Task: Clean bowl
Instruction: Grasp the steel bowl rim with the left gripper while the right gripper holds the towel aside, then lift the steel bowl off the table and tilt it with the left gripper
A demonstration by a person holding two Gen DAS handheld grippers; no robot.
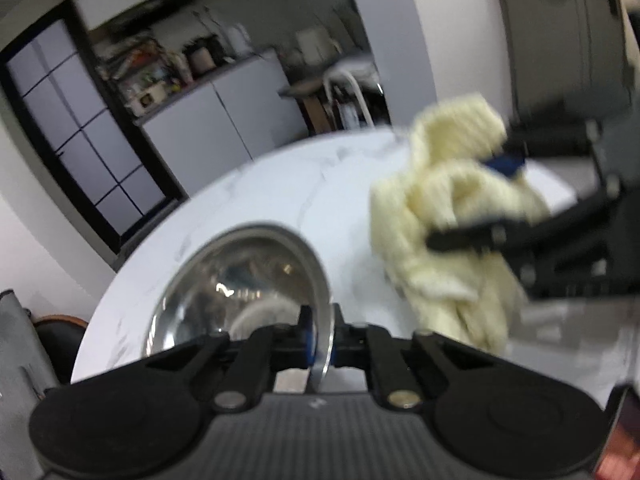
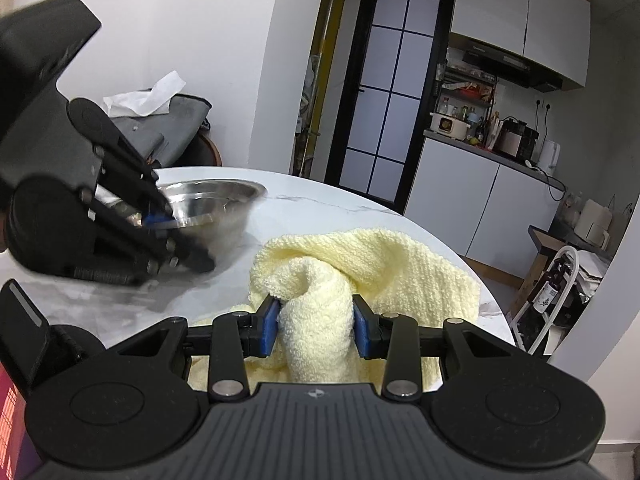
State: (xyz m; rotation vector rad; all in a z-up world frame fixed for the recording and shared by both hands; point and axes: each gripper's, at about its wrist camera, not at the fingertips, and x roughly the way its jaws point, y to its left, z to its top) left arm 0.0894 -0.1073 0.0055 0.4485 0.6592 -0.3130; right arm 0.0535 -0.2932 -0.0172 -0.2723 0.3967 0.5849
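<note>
The left gripper [image 1: 320, 336] is closed on the near rim of the bowl [image 1: 240, 280], one pad inside the rim and one outside. The steel bowl extends ahead of it and to its left, over the white marbled counter [image 1: 304, 184]; whether the bowl rests on the counter or is lifted cannot be told. To the right of this gripper, slightly ahead, the right gripper [image 1: 472, 200] is seen blurred, with the cloth [image 1: 436, 236] hanging from it.

The right gripper [image 2: 316, 324] is clamped on a bunched fold of the pale yellow cloth [image 2: 360, 264], which is pressed between its blue pads [image 2: 271, 322]. The rest of the cloth spreads ahead of it and to the right, on the counter [image 2: 328, 204]. Ahead and to the left, the left gripper [image 2: 160, 220] is seen gripping the bowl [image 2: 216, 200] at its rim.
</note>
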